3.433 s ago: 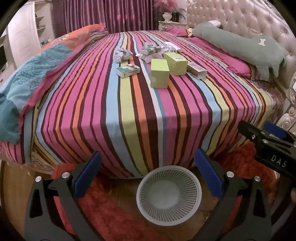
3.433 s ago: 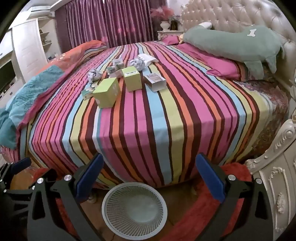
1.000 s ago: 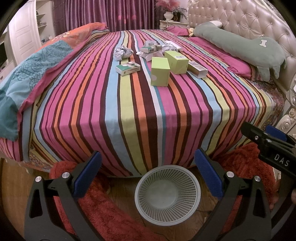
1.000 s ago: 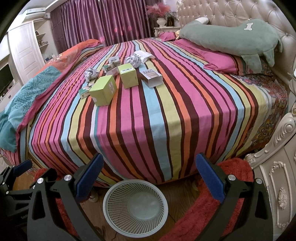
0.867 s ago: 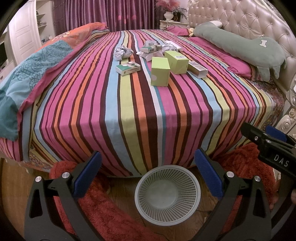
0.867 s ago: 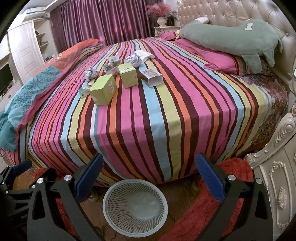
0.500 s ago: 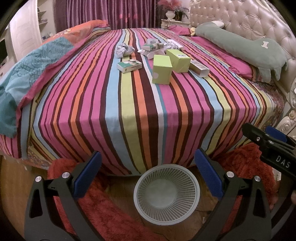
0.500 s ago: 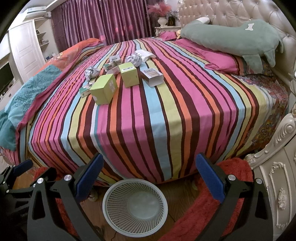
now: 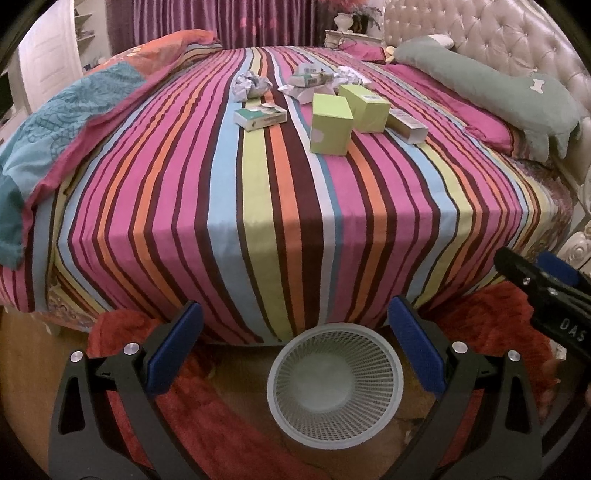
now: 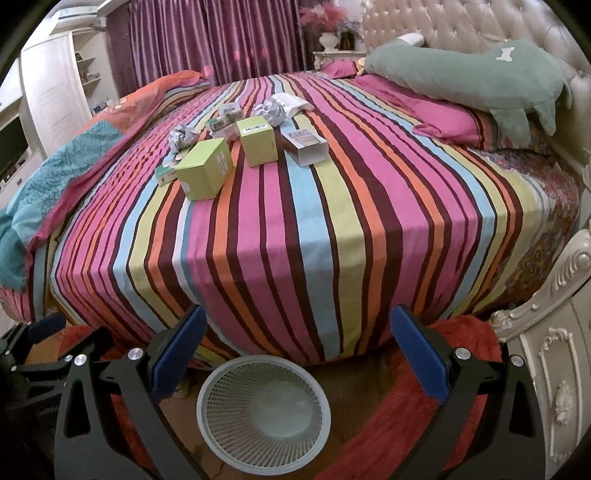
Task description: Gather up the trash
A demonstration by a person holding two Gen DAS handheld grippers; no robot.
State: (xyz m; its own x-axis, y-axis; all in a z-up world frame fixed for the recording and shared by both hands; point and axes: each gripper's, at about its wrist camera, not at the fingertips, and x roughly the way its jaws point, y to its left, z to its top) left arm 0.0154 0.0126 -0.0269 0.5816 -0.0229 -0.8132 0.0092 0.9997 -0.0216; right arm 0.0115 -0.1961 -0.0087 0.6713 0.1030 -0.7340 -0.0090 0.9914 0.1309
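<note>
Trash lies on the striped bed (image 9: 258,192): two green boxes (image 9: 330,123) (image 9: 365,107), a small green-and-white carton (image 9: 260,116), a brown-and-white carton (image 9: 406,125), crumpled paper (image 9: 251,85) and more scraps behind. The same pile shows in the right wrist view, with the near green box (image 10: 205,168). A white mesh basket (image 9: 336,376) (image 10: 263,408) stands empty on the floor at the foot of the bed. My left gripper (image 9: 295,339) and right gripper (image 10: 295,343) are both open and empty, hovering above the basket, well short of the trash.
A green dog-shaped pillow (image 9: 491,88) and a tufted headboard (image 9: 498,33) are at the right. A teal and orange quilt (image 9: 62,114) lies at the left. A red rug (image 9: 236,435) covers the floor. A white carved nightstand (image 10: 557,354) stands at the right.
Both grippers have risen slightly and tilted toward the bed, so the trash pile sits a little lower in view. Nothing on the bed has moved. Both grippers stay open.
</note>
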